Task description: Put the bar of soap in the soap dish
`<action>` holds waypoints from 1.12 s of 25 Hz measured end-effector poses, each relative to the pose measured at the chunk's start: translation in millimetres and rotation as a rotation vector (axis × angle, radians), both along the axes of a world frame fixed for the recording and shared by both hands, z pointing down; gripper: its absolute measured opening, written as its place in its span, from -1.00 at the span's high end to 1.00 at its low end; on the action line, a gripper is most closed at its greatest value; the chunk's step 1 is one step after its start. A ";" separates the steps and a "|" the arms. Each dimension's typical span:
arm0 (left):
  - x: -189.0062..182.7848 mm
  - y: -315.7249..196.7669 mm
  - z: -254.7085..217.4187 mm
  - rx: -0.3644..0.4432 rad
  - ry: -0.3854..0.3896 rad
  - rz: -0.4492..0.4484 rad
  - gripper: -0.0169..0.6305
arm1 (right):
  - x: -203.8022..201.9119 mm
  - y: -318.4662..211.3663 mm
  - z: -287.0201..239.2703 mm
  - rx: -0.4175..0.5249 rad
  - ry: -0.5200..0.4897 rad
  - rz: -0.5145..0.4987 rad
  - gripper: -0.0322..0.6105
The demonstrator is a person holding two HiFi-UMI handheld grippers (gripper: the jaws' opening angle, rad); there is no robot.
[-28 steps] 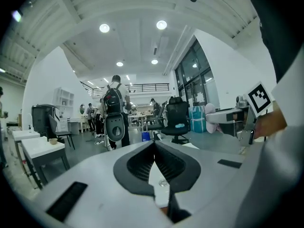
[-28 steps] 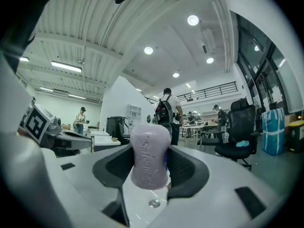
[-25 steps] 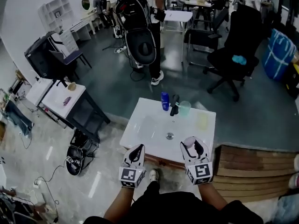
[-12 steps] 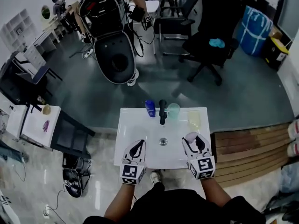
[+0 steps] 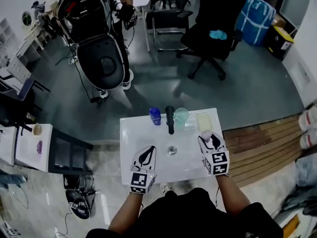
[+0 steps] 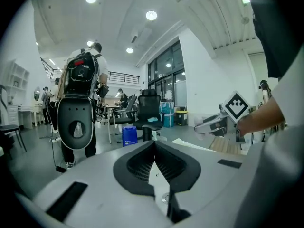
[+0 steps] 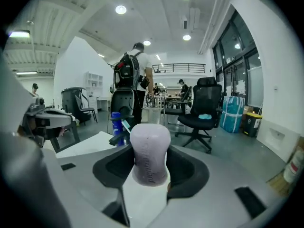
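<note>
Lilac bar of soap [image 7: 150, 151] clamped on end between the right gripper [image 5: 210, 140] jaws.
Soap dish [image 5: 203, 121] lies just ahead of them; left gripper [image 5: 145, 158], closed on nothing, sits farther off.

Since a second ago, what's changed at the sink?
The right gripper, still shut on the bar of soap, has moved forward over the sink toward the soap dish at the back right. Nothing was taken or let go. The left gripper stays shut and empty near the front edge; bottle, tap and cup are unmoved.
</note>
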State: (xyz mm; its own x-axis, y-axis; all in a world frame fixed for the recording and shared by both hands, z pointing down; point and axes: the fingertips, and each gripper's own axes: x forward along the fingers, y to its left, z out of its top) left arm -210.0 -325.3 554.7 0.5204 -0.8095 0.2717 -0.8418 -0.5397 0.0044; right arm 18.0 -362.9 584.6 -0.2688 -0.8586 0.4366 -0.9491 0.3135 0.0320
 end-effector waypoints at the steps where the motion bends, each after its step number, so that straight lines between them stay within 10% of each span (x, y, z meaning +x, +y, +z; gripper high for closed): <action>1: -0.2 -3.0 3.2 -0.008 0.003 0.002 0.89 | 3.9 -5.3 5.8 -0.025 0.008 0.010 0.22; 18: -9.4 -29.3 45.8 -0.095 0.014 -0.082 0.89 | 57.5 -86.6 132.6 -0.530 0.063 0.128 0.23; 28: -5.8 -31.4 50.0 -0.112 0.009 -0.115 0.89 | 63.5 -105.3 163.2 -0.621 0.109 0.143 0.22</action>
